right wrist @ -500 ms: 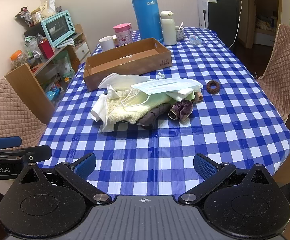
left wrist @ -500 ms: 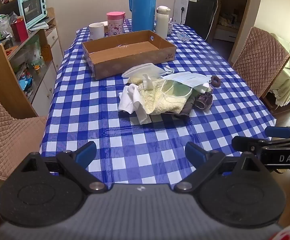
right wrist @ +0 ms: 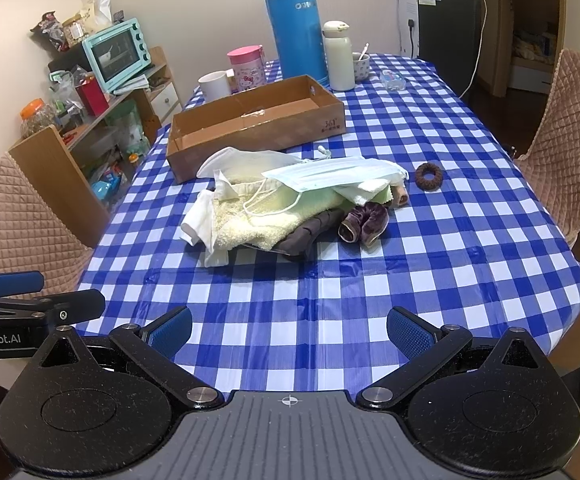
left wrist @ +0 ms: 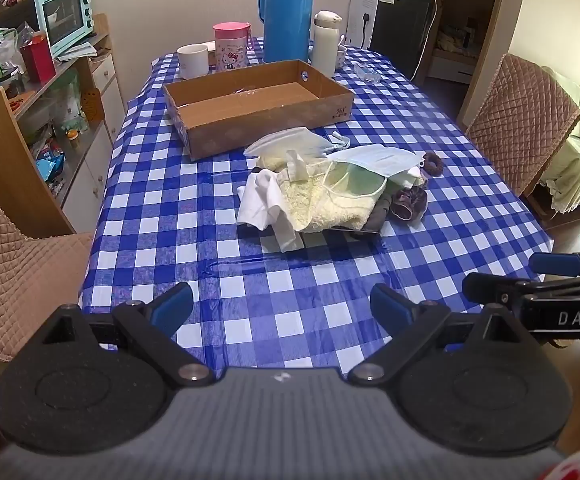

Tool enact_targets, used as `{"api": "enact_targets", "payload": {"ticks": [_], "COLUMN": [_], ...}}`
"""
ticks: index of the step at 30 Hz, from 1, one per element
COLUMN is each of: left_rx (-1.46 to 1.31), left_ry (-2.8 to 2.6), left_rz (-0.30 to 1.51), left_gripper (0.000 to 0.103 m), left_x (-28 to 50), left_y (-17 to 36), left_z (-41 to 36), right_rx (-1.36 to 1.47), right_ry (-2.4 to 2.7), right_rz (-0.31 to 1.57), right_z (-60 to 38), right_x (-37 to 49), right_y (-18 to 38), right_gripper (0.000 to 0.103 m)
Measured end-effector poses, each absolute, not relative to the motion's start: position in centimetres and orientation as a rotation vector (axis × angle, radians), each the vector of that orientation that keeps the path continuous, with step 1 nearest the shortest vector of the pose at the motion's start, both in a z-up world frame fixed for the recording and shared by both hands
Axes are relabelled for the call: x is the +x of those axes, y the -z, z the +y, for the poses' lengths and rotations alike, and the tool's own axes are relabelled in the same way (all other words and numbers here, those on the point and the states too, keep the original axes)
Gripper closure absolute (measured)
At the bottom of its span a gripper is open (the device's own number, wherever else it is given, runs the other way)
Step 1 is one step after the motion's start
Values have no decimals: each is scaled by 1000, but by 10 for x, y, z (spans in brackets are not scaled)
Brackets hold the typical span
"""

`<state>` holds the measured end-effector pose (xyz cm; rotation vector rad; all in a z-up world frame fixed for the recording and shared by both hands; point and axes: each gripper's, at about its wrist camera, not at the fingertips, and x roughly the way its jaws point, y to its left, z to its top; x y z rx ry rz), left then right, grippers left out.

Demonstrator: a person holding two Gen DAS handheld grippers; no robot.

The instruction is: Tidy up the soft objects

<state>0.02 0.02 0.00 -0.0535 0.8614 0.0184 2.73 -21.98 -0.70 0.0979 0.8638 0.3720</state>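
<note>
A heap of soft things lies mid-table: a yellow towel [left wrist: 330, 204] [right wrist: 250, 220], white cloth [left wrist: 264, 200] [right wrist: 200, 220], face masks [left wrist: 374, 158] [right wrist: 330, 174], a dark cloth [right wrist: 310, 228] and a purple scrunchie [left wrist: 410, 204] [right wrist: 364, 220]. A brown hair tie [left wrist: 433, 163] [right wrist: 429, 176] rests apart, to the right. Behind the heap stands an open cardboard box [left wrist: 258, 120] [right wrist: 258, 132]. My left gripper [left wrist: 281, 308] and right gripper [right wrist: 289, 326] hover open over the near table edge, nothing between their fingers.
The table wears a blue-checked cloth [left wrist: 290, 288] [right wrist: 450, 260]. At the back stand a blue thermos [left wrist: 288, 12] [right wrist: 296, 24], white flask [right wrist: 338, 56], pink cup [left wrist: 232, 46] and white mug [left wrist: 193, 60]. Padded chairs [left wrist: 518, 120] [right wrist: 570, 140] flank both sides; a cluttered shelf [left wrist: 50, 92] is left.
</note>
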Motion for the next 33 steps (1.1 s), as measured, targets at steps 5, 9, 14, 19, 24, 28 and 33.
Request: {"api": "enact_targets", "payload": {"ticks": [5, 9, 14, 19, 24, 28, 33], "left_rx": [-54, -54, -54, -55, -54, -45, -26], "left_ry": [-18, -17, -18, -18, -18, -19, -22], "left_rz": [862, 862, 862, 863, 864, 862, 861], "left_gripper": [8, 8, 8, 8, 8, 8, 8], "left_x": [0, 0, 0, 0, 0, 19, 37], "left_y": [0, 0, 0, 0, 0, 3, 13], "left_z": [0, 0, 0, 0, 0, -4, -11], "right_rx": [98, 99, 96, 95, 94, 82, 9], "right_ry": [-371, -370, -372, -373, -374, -376, -391], "right_rz": [865, 865, 864, 865, 863, 836, 750], "right_z": [-220, -220, -222, -220, -216, -220, -227], "right_x": [29, 31, 32, 35, 41, 43, 61], "right_y": [8, 9, 11, 9, 12, 7, 16], "right_gripper": [0, 0, 0, 0, 0, 0, 0]}}
